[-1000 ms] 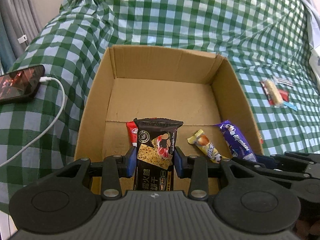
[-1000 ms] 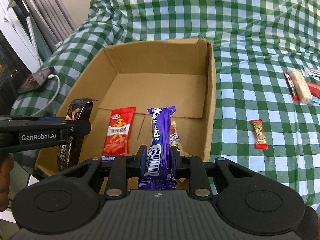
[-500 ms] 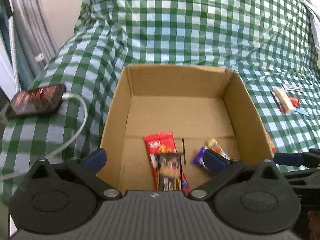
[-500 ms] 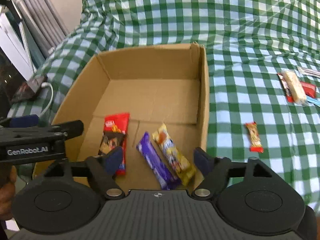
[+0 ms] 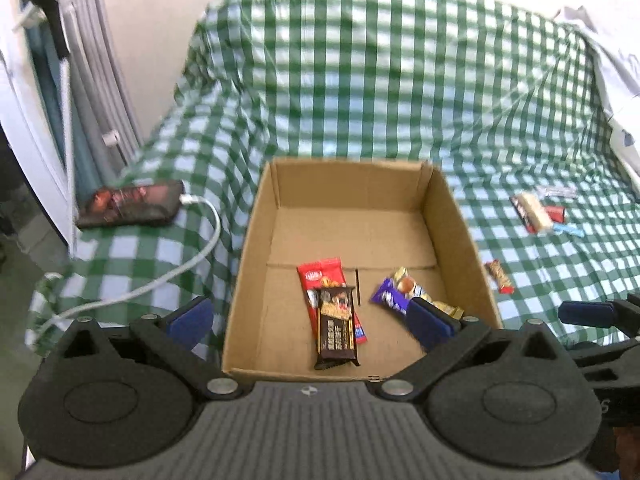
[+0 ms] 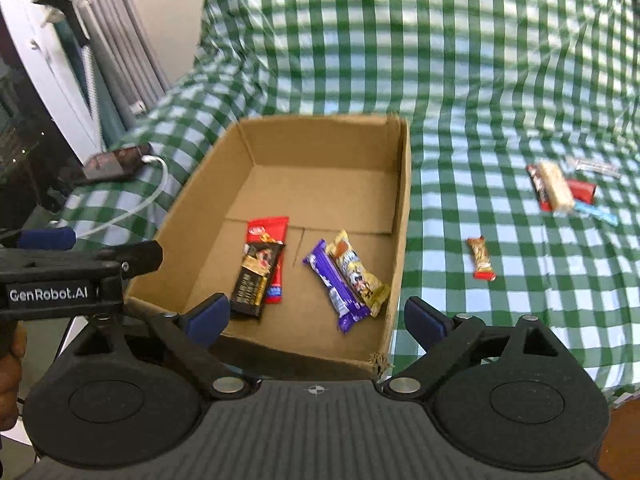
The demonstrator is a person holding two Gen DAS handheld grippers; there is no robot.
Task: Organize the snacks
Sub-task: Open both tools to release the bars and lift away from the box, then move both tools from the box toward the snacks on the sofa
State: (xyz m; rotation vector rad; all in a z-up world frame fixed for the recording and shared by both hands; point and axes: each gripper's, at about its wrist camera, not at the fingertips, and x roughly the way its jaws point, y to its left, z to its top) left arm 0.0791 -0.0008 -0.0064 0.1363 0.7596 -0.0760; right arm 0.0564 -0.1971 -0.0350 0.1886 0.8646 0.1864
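Left hand-held gripper (image 5: 310,320) spread fully wide, nothing between its blue pads, held above the near edge of the box (image 5: 460,216). Right hand-held gripper (image 6: 316,318) jaws opening, nearly full spread, nothing between them, above the box's near right corner.

Open cardboard box sits on a green-checked cloth (image 6: 480,80). Four snacks inside, all in the near half of the floor:
- black bar (image 5: 336,328) lies on top of the red pack (image 5: 322,276), covering its lower part; left of centre.
- purple bar (image 6: 336,286) and yellow bar (image 6: 358,272) lie side by side, touching, both angled toward the near right wall.
The two pairs are apart with bare cardboard between them. Far half of the box is bare.

Outside the box, on the cloth to the right:
- small red-ended bar (image 6: 482,258) alone, near the box's right wall.
- farther right, a cluster (image 6: 560,188): pale bar on a dark wrapper, a red pack, a blue strip, a clear wrapper behind; touching or overlapping, details blurred.

Left of the box: phone (image 5: 128,204) flat on the cloth with a white cable (image 5: 192,256) plugged in, running down off the edge.

The left device's side, marked GenRobot.AI, crosses the right view's left edge, with part of a hand (image 6: 10,380) below it.
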